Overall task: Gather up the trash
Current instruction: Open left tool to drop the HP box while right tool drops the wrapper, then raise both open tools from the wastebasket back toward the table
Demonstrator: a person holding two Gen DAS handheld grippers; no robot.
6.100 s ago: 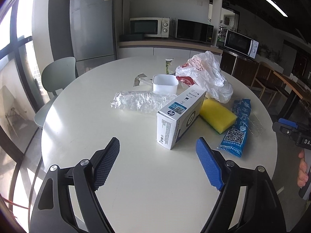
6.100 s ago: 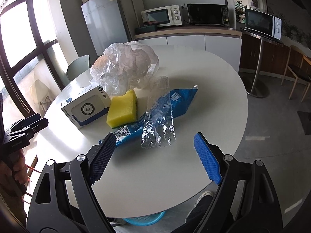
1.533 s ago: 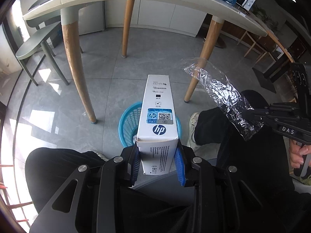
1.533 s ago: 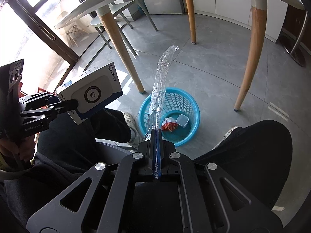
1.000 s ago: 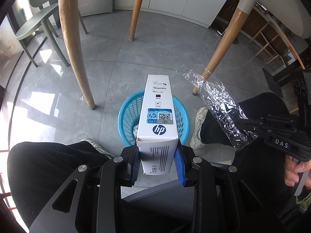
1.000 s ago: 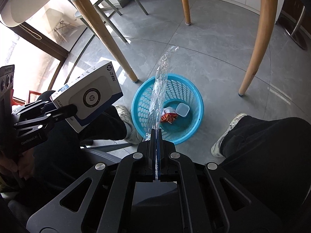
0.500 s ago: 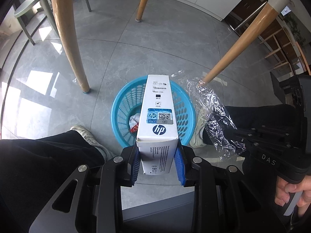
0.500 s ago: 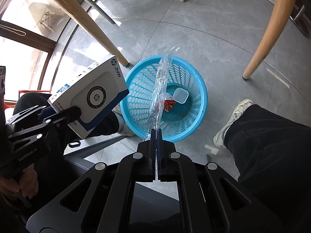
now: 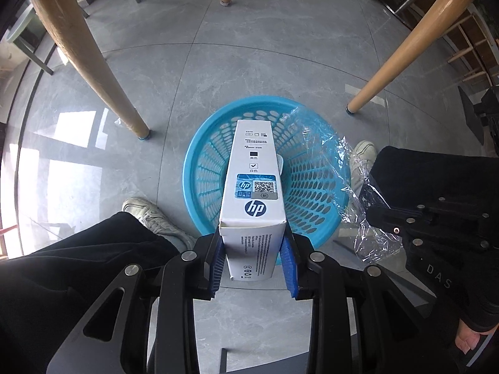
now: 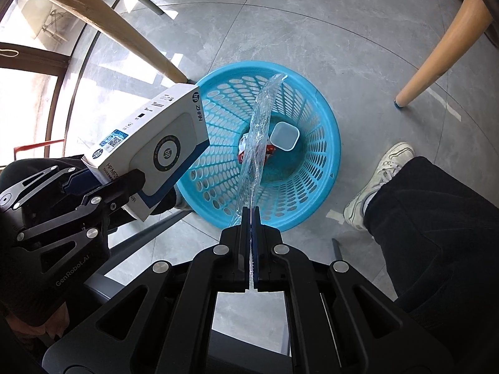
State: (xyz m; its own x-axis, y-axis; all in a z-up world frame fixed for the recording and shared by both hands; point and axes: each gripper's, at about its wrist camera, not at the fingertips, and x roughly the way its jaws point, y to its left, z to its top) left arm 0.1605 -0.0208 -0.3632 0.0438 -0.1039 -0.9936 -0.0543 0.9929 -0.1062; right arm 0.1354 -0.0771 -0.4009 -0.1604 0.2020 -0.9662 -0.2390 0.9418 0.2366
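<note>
A blue plastic basket (image 9: 315, 199) (image 10: 315, 187) stands on the grey floor under the table. My left gripper (image 9: 252, 258) is shut on a white HP box (image 9: 254, 187) and holds it above the basket; the box also shows in the right wrist view (image 10: 156, 152). My right gripper (image 10: 251, 218) is shut on a clear plastic wrapper (image 10: 259, 134), which hangs over the basket's opening; the wrapper also shows in the left wrist view (image 9: 352, 168). Inside the basket lie a small white tub (image 10: 284, 135) and a red and white wrapper (image 10: 270, 150).
Wooden table legs (image 9: 87, 53) (image 9: 402, 53) (image 10: 449, 37) stand around the basket. The person's black trouser legs (image 9: 78, 249) (image 10: 436, 218) and white shoes (image 9: 146, 215) (image 10: 380, 174) flank the basket. A chair leg (image 10: 146, 3) is at the back.
Both grippers have moved lower and closer over the basket with the box and the wrapper still held. The basket now looks larger in both views.
</note>
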